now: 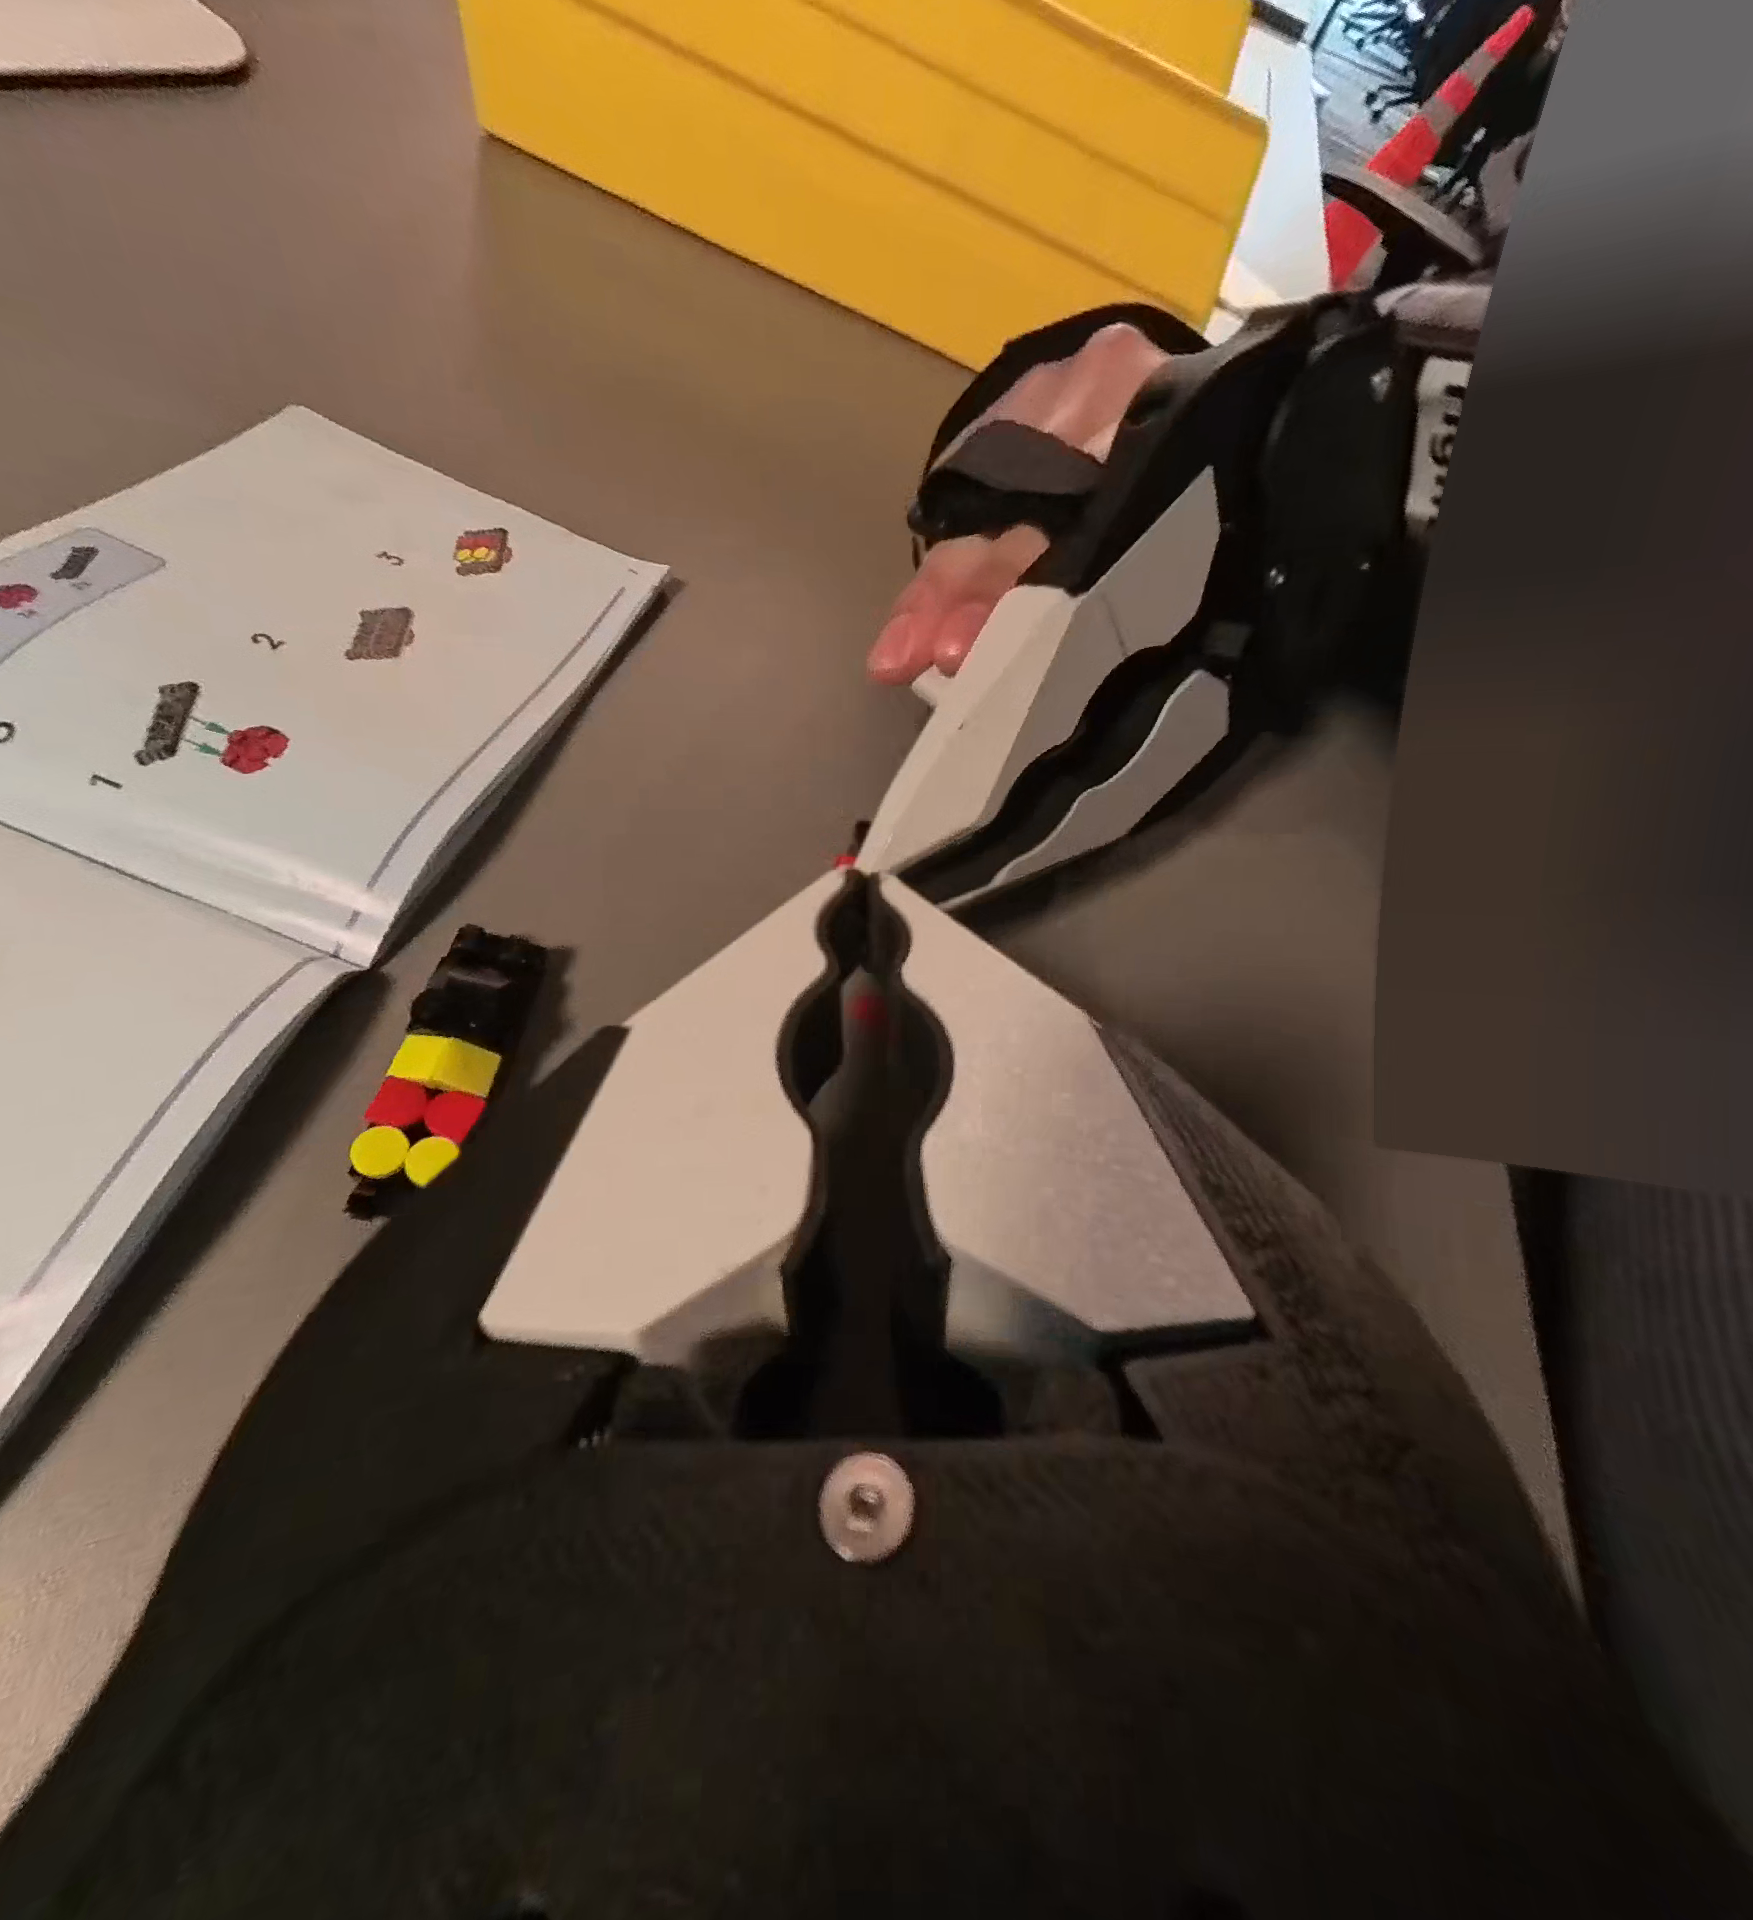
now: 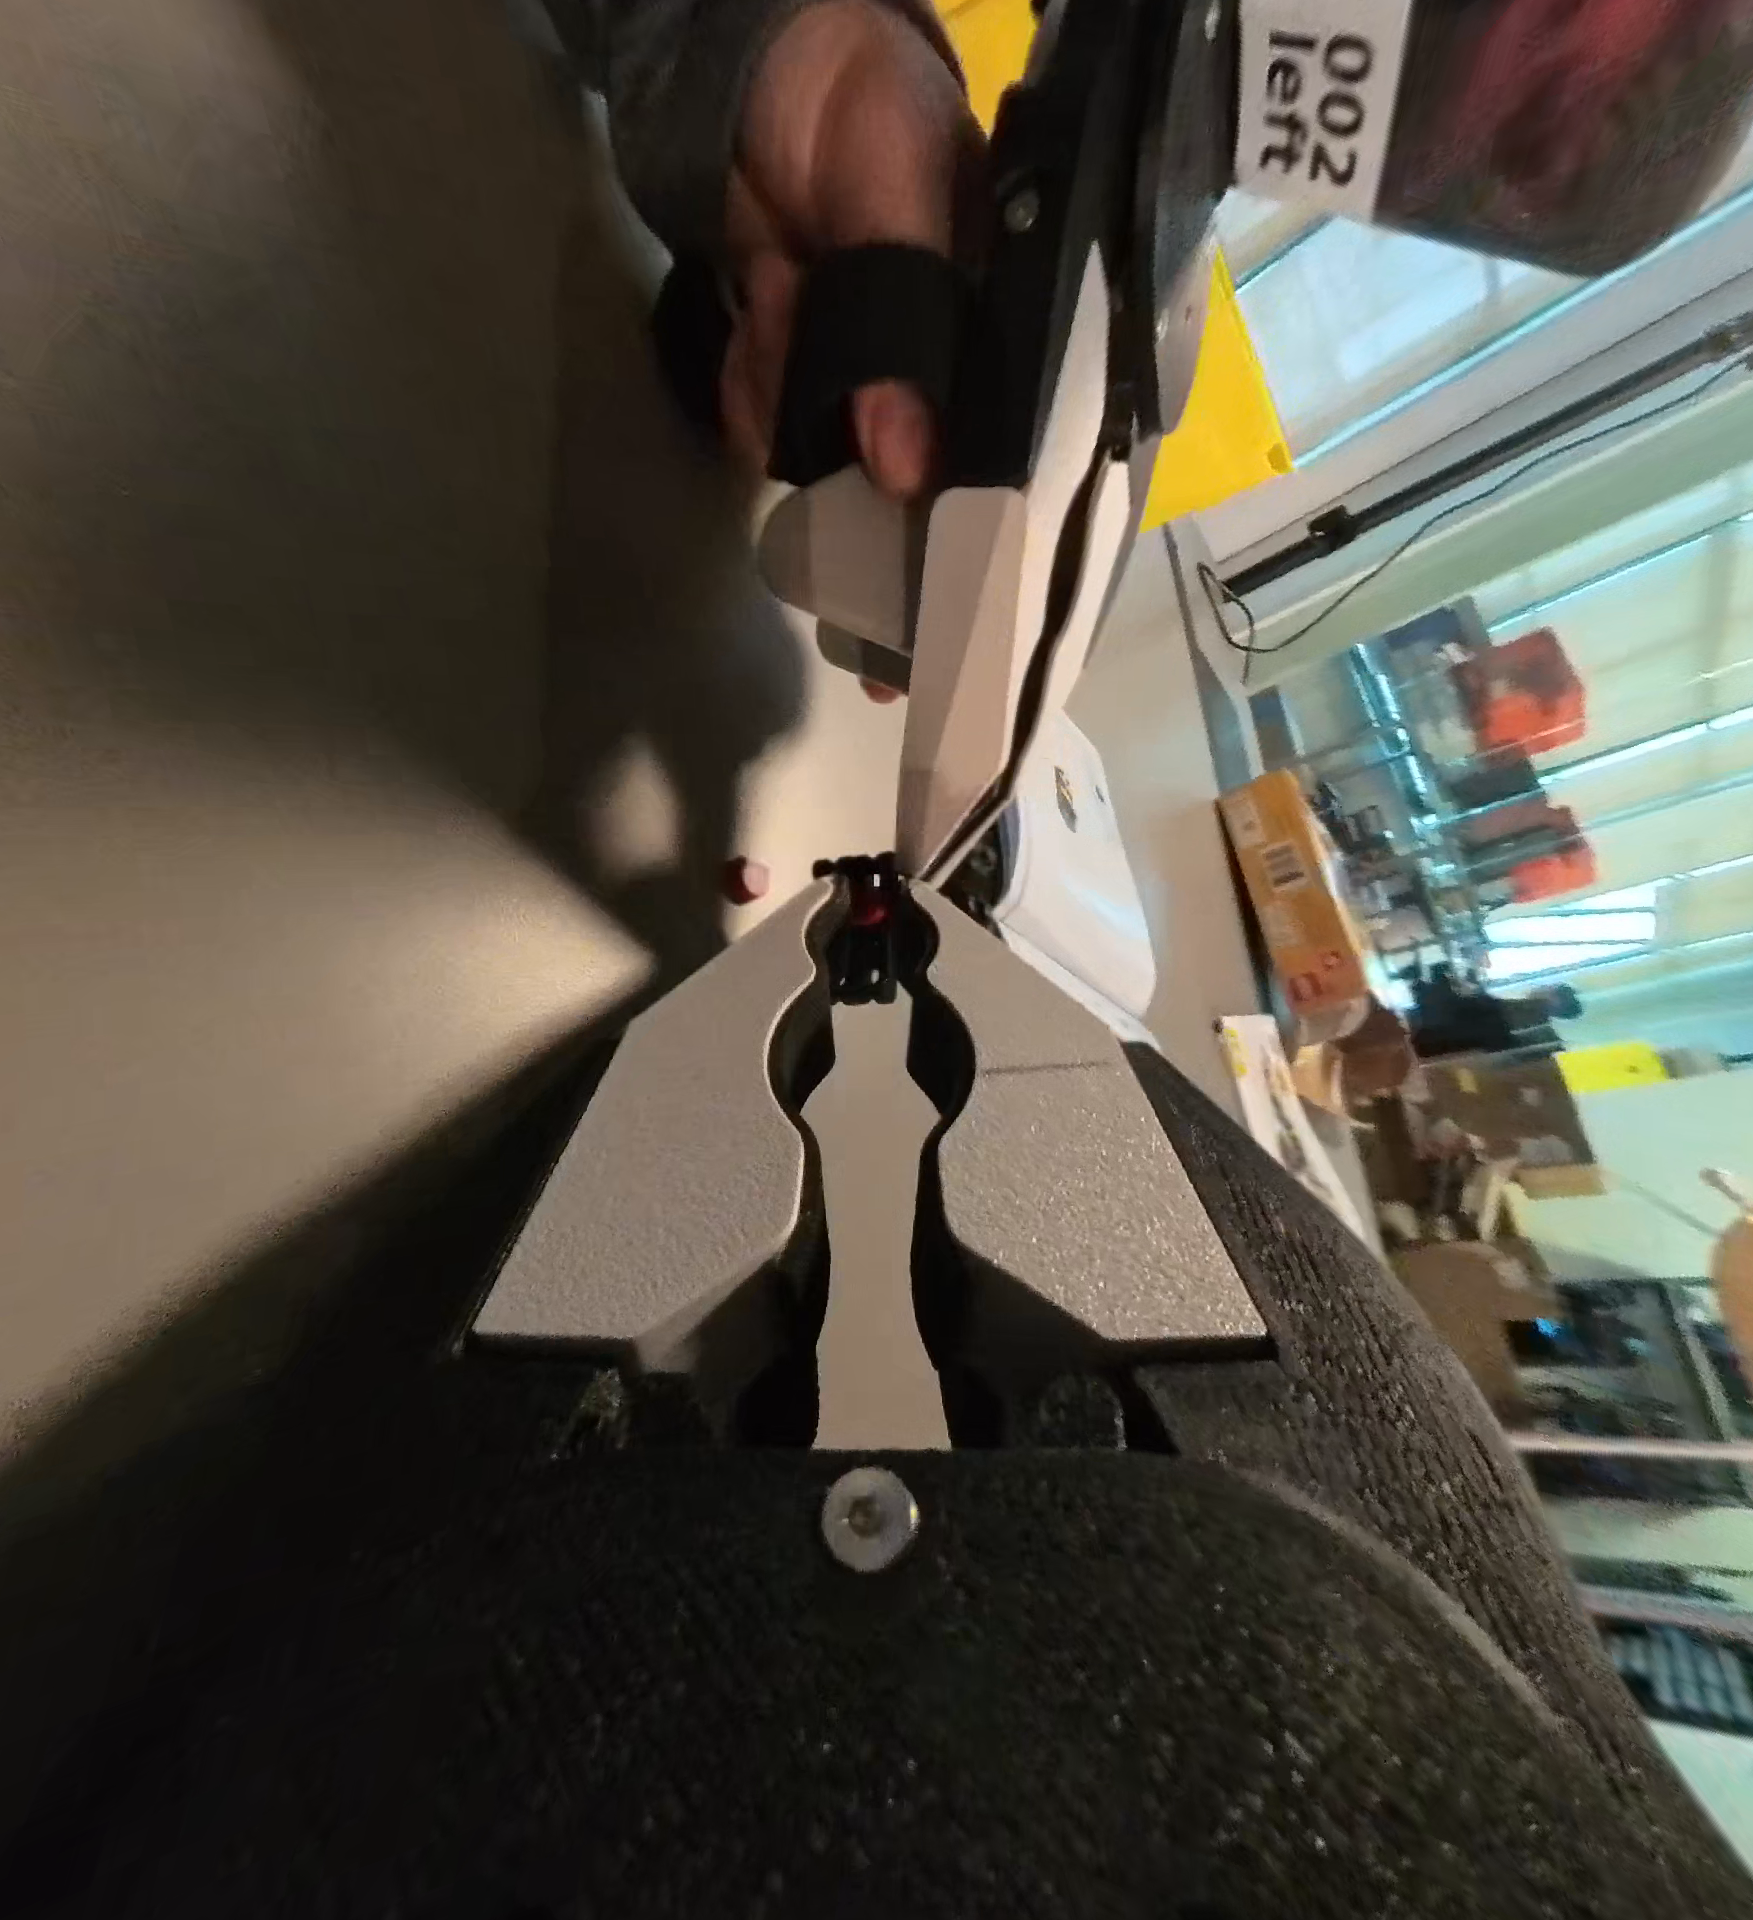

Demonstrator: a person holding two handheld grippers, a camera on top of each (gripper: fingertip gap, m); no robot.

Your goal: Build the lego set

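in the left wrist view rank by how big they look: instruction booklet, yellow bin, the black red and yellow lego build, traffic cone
1. instruction booklet and yellow bin: similar, both cropped, so unranked.
2. traffic cone: far off and partly hidden, so roughly level with the lego build.

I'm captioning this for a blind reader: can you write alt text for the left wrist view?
The left gripper meets the right gripper tip to tip over a dark table, pinching a small black-and-red piece. To the left lie a black, yellow and red lego assembly and an open booklet.
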